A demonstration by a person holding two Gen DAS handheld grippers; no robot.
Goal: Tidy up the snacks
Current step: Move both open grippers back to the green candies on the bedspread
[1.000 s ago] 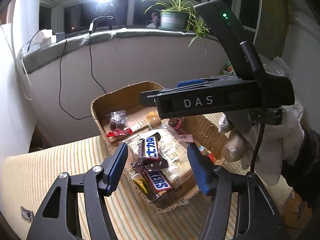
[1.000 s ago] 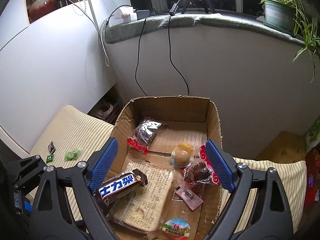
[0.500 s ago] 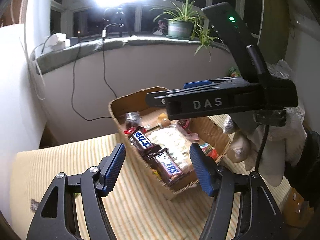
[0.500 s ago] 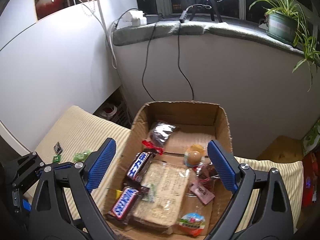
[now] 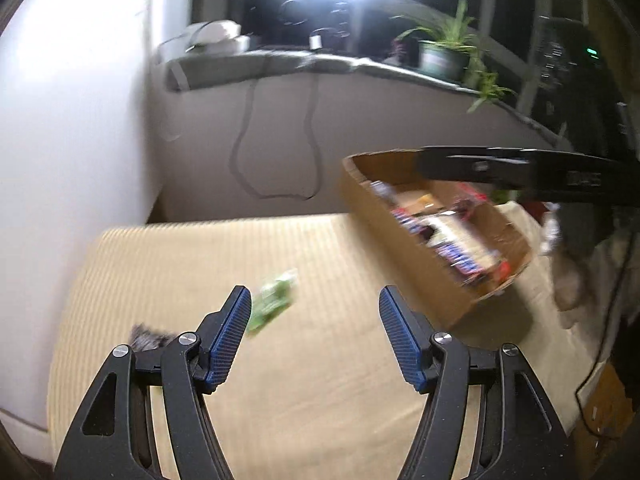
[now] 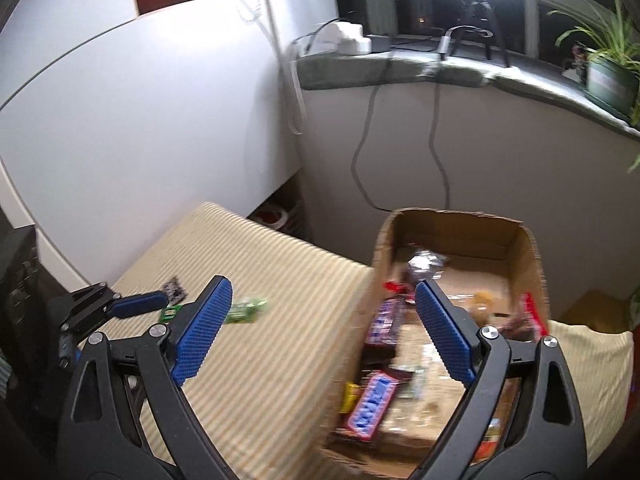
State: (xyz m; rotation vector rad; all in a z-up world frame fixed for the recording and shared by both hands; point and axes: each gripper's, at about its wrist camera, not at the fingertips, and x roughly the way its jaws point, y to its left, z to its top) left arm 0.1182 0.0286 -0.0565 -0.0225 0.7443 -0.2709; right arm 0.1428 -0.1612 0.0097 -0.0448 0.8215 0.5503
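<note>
Both grippers hang empty, jaws spread: left gripper [image 5: 315, 334] over the green packet [image 5: 272, 303], right gripper [image 6: 322, 331] at the cardboard box [image 6: 460, 236].

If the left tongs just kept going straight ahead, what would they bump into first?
Probably the striped mat: the open left tongs point down at bare mat. The green packet lies just left of that line, though blur makes depth uncertain.

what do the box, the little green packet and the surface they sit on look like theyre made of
Box: brown corrugated cardboard, matte, with a ragged torn rim.
Green packet: probably thin plastic film wrapper, slightly glossy; motion blur leaves it uncertain.
Surface: pale yellow, finely ribbed covering, matte; it looks like woven fabric or a mat, and which cannot be told.
</note>
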